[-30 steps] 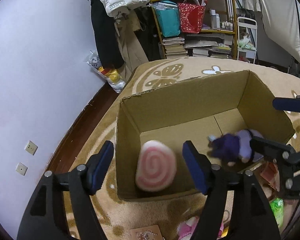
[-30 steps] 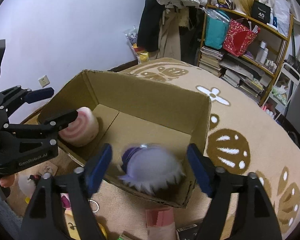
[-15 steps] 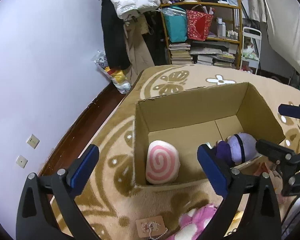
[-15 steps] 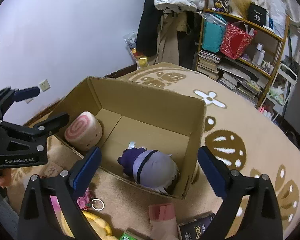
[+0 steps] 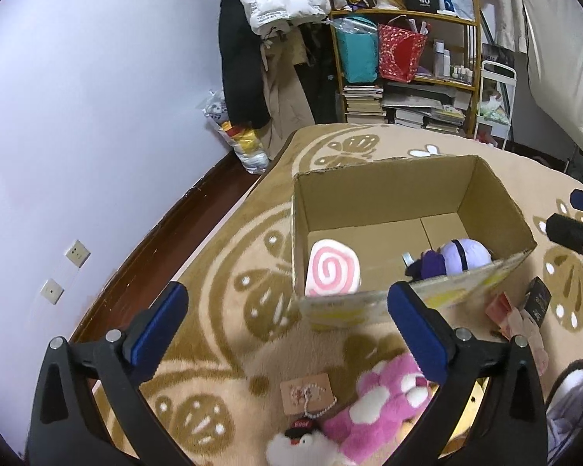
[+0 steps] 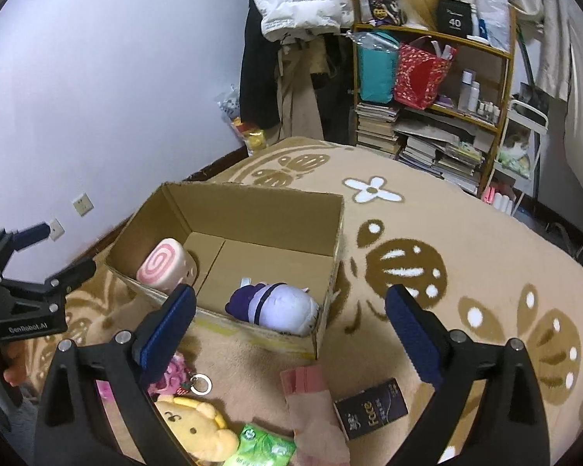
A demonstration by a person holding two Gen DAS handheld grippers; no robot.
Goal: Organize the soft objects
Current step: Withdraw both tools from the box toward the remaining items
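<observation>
An open cardboard box (image 5: 384, 194) (image 6: 252, 213) stands on the patterned carpet. Inside it lie a pink swirl cushion (image 5: 332, 270) (image 6: 163, 266) at one end and a purple plush (image 5: 454, 258) (image 6: 276, 305) at the other. My left gripper (image 5: 287, 299) (image 6: 56, 252) hovers above the box's near wall, its jaws opening with nothing between them. My right gripper (image 6: 290, 297) (image 5: 579, 217) is open and empty, above the purple plush's end. On the carpet nearer me lie a pink plush (image 5: 377, 407), a white plush (image 5: 303, 446) and a yellow plush (image 6: 198, 427).
Near the box lie a card with a bead chain (image 5: 307, 392), a pink pouch (image 6: 315, 411), a dark carton (image 6: 371, 413) and a green packet (image 6: 264, 446). A loaded shelf (image 6: 431, 89), hanging coats (image 5: 245, 50) and a plastic bag (image 5: 241, 143) line the far wall.
Both grippers spread wide and let go. The swirl cushion and the purple plush dropped into the box and now lie still. Both grippers drew back and up from the box.
</observation>
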